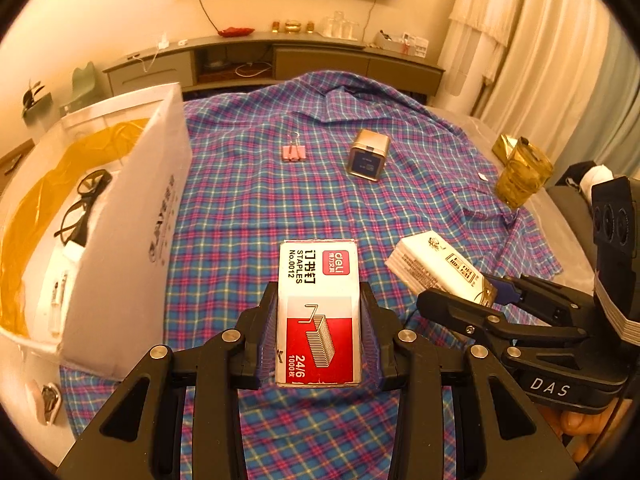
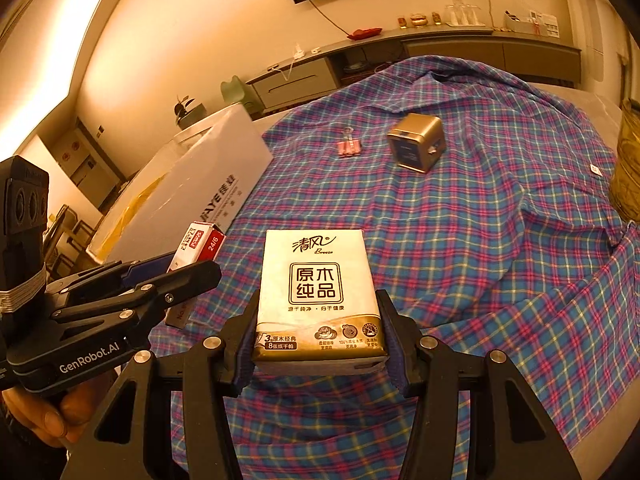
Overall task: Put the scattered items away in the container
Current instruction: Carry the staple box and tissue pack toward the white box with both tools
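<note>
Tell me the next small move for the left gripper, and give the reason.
Probably swing the left gripper left, over the white box, and let go there. It is shut on the staple box, held above the plaid cloth; the open box sits just to its left, with glasses already inside. The right gripper, shut on the tissue pack, could follow.

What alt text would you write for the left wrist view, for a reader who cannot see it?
The left gripper is shut on a red and white staples box above a plaid cloth. The white container, with glasses inside, stands at the left; the right gripper holds a tissue pack. A pink binder clip and a gold cube lie farther back.
</note>
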A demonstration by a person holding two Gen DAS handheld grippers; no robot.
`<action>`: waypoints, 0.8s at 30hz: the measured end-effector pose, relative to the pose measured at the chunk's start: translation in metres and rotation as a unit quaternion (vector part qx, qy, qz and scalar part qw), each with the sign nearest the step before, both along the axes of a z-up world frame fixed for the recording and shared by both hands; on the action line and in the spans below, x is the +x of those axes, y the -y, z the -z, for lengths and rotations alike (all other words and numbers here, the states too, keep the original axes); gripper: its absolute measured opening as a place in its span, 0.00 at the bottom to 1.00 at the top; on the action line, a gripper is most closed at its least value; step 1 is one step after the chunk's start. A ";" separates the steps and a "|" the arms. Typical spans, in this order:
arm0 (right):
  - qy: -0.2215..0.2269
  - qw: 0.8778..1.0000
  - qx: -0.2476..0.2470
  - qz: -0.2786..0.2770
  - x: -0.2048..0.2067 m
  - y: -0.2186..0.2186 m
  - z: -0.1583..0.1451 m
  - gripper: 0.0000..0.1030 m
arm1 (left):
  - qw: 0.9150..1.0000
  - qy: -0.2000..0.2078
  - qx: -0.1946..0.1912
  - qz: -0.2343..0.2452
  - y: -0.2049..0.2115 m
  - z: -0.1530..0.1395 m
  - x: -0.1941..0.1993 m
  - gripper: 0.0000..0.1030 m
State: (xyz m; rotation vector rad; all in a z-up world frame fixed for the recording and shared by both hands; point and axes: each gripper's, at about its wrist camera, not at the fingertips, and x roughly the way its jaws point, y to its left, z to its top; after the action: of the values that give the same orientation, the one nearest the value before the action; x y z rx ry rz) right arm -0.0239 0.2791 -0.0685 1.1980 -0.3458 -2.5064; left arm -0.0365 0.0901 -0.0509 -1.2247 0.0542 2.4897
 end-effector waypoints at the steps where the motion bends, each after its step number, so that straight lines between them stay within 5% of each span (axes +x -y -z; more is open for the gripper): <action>1: -0.001 1.000 0.001 -0.002 0.001 0.002 -0.001 0.52 | 1.000 -0.001 0.001 -0.001 0.002 -0.001 0.001 0.37; 24: -0.043 0.997 0.017 -0.062 0.013 0.058 -0.048 0.52 | 0.999 -0.027 0.038 -0.014 0.050 -0.035 0.022 0.37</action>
State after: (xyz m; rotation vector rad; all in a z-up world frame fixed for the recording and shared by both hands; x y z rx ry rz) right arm -0.0112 0.2209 -0.0200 1.0859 -0.2026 -2.4555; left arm -0.0145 0.0403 -0.0164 -1.1342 -0.0440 2.5245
